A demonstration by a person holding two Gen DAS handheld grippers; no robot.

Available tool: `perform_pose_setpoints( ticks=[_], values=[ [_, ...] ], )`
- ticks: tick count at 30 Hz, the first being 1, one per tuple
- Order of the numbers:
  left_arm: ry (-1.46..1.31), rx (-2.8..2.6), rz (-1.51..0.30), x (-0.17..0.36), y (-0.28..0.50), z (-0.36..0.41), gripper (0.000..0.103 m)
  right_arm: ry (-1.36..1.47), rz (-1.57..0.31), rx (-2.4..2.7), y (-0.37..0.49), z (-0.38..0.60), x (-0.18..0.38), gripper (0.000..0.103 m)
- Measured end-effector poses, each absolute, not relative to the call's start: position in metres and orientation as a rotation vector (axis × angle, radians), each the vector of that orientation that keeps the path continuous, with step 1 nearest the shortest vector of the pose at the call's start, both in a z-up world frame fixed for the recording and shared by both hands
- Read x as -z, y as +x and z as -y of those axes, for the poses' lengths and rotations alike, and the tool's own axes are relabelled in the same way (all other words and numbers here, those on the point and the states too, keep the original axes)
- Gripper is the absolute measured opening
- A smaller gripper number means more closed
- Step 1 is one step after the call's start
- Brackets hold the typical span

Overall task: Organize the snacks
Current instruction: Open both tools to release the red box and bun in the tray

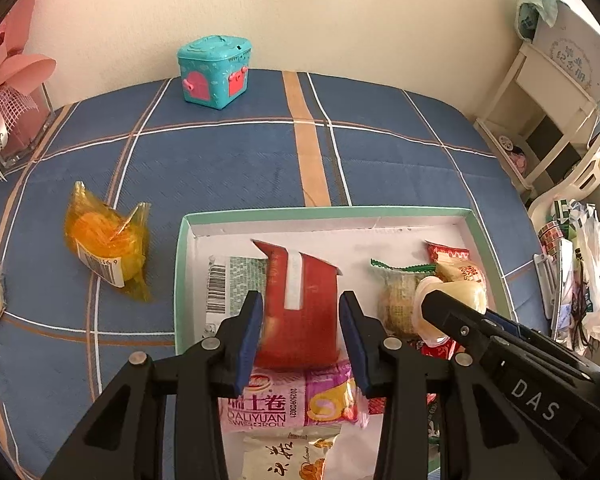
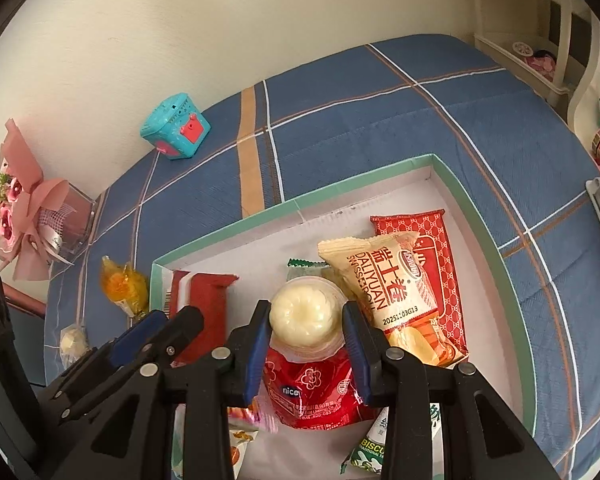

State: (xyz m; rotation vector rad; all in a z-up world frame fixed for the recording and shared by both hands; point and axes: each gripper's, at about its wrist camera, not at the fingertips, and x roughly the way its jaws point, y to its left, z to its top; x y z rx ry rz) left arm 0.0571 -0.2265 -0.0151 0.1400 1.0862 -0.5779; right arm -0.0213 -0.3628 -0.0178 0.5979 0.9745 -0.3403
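The left gripper (image 1: 300,316) clamps a red packet (image 1: 296,312); the right gripper (image 2: 306,328) clamps a pudding cup (image 2: 304,312). Both hang over the crowded tray (image 2: 380,174). The smooth cup may slip, landing on packets below.

A plaid-covered bed (image 1: 380,152) carries a snack box (image 1: 332,213), teal chest (image 1: 214,74), orange packet (image 1: 108,246).
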Motion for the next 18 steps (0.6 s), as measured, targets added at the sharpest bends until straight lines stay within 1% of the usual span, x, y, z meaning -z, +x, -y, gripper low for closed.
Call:
perform_pose_setpoints(
  ticks=[7,9,11,18],
  values=[
    [0.102,0.581,-1.114,0.012,0.059,0.218,0.042,0.601,-0.993,0.346,-0.022,0.363,0.021,0.039],
    [0.105,0.565,-1.126,0.012,0.060,0.215,0.043,0.599,-0.990,0.347,-0.022,0.362,0.021,0.040],
    [0.110,0.532,-1.144,0.012,0.062,0.210,0.046,0.601,-0.982,0.340,-0.023,0.362,0.018,0.040],
    [0.077,0.469,-1.174,0.014,0.066,0.189,0.049,0.572,-0.998,0.346,-0.023,0.355,0.015,0.039]
  ],
)
